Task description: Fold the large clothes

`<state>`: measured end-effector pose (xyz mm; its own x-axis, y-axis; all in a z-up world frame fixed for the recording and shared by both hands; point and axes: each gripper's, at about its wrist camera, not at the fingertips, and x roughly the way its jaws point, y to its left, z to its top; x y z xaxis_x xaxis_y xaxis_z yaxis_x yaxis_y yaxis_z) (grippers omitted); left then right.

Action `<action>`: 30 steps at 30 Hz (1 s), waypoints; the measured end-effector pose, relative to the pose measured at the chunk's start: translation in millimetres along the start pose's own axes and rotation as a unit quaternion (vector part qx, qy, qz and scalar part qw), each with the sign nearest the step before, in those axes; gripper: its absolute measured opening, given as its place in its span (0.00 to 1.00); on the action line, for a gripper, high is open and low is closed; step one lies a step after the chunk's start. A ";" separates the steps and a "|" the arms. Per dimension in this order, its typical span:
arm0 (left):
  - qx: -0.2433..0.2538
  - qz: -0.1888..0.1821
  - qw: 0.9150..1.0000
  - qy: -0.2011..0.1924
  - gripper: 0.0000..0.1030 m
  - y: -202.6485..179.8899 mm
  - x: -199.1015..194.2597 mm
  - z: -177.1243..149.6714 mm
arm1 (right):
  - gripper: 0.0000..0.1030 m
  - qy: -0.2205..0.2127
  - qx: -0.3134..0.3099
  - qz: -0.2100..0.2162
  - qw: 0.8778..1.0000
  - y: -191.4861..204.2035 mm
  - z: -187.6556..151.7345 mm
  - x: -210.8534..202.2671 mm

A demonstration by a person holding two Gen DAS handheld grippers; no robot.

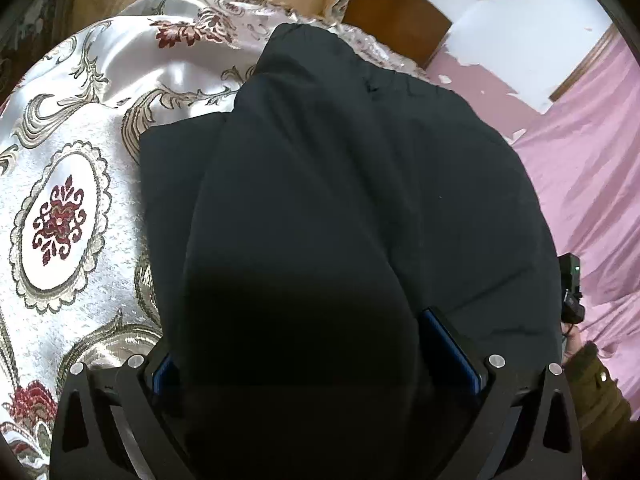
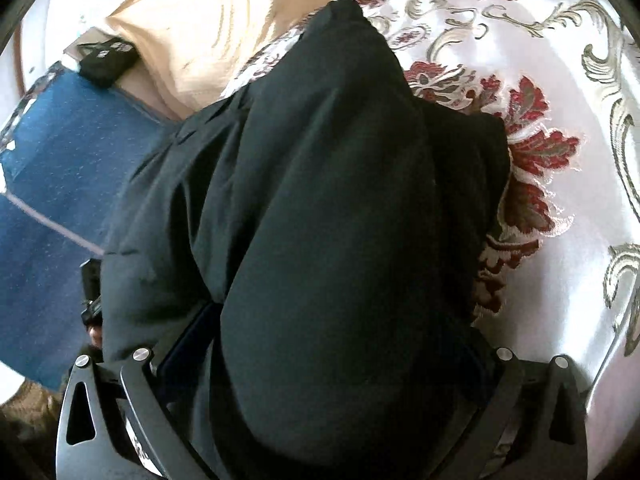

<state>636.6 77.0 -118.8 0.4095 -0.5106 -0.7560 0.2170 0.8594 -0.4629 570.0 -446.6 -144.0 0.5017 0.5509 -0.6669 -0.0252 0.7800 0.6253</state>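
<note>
Left wrist view: the black garment [image 1: 340, 184] bunches between the left gripper [image 1: 320, 344] fingers, clamped, and runs from there toward 12 o'clock over the patterned bedspread [image 1: 80, 128]. Same on the other side, the right gripper [image 2: 336, 344] is pinched on cloth too. Both sit equally close at the near edge, so I'd guess the fold goes away along that long axis.

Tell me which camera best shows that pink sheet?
The left wrist view: the pink sheet fills its right side, wrinkled, beyond the black garment. The right wrist view shows none of it, only blue fabric and the floral bedspread.
</note>
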 end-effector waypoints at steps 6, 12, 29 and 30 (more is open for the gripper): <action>-0.025 0.051 0.998 0.033 0.88 -20.4 1.4 12.2 | 0.98 -0.004 0.042 -0.037 0.998 6.4 -0.3 -0.2; 0.000 0.112 0.994 0.018 0.44 -54.7 -10.9 16.3 | 0.63 -0.019 0.036 -0.075 0.996 42.0 0.5 -3.0; 0.076 0.161 0.982 -0.067 0.16 -132.3 -122.4 -23.5 | 0.19 -0.101 -0.045 -0.105 0.988 124.0 -29.0 -105.3; 0.077 0.161 0.982 -0.068 0.16 -133.9 -125.1 -27.0 | 0.19 -0.102 -0.045 -0.103 0.988 127.0 -33.2 -112.5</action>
<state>532.4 25.0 25.3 0.5911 -0.2120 -0.7782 0.1834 0.9749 -0.1263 481.6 -399.6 -3.0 0.6679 0.3135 -0.6750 0.0237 0.8975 0.4403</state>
